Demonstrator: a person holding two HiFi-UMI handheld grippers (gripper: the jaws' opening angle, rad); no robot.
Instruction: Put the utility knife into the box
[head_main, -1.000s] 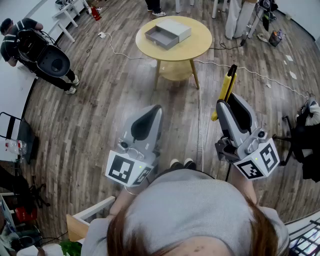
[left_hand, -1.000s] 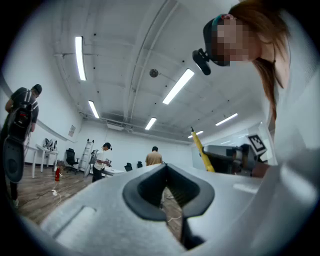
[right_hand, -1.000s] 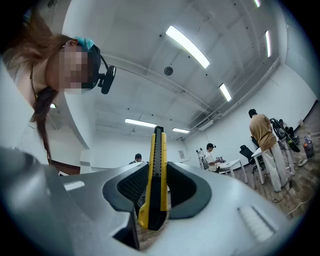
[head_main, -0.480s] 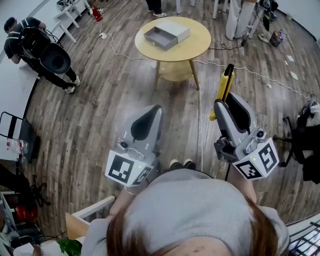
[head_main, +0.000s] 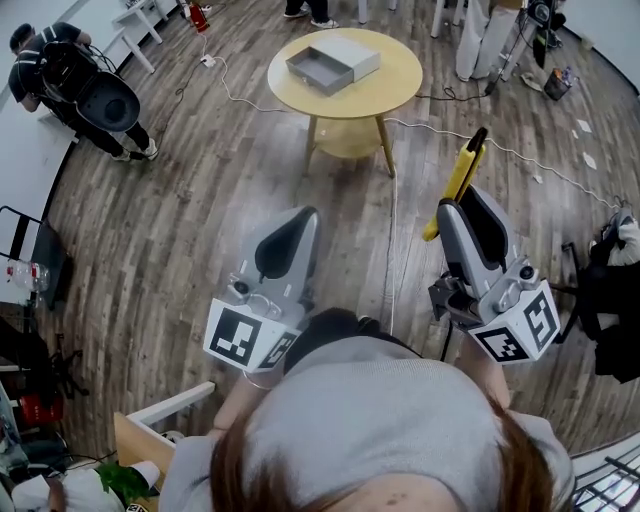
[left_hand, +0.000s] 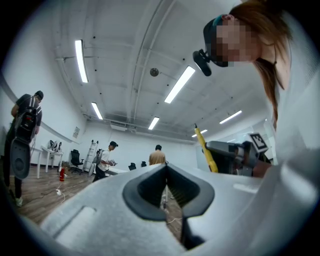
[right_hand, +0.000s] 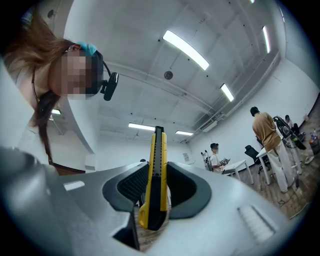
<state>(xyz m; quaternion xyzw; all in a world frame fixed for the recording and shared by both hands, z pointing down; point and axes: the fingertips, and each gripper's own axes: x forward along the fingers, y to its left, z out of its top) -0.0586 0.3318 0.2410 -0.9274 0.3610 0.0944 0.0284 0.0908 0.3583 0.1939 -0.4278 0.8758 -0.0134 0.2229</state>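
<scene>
A yellow utility knife (head_main: 458, 182) stands upright between the jaws of my right gripper (head_main: 468, 212), which is shut on its lower half. The right gripper view shows the knife (right_hand: 155, 180) clamped between the ribbed pads (right_hand: 131, 186), with its tip pointing up past them. My left gripper (head_main: 287, 235) hangs beside it at the left, shut with nothing in it; its fingertips (left_hand: 166, 168) meet. The box (head_main: 333, 61), a grey open drawer in a white sleeve, lies on a round yellow table (head_main: 395, 85) well ahead of both grippers.
A white cable (head_main: 394, 230) runs over the wooden floor from the table toward me. A person with a black backpack rig (head_main: 75, 88) crouches at the far left. A dark chair (head_main: 612, 290) stands at the right, a wooden crate (head_main: 150, 440) at the lower left.
The right gripper with the knife has drifted slightly to the right and the view has shifted a little. Both grips look the same.
</scene>
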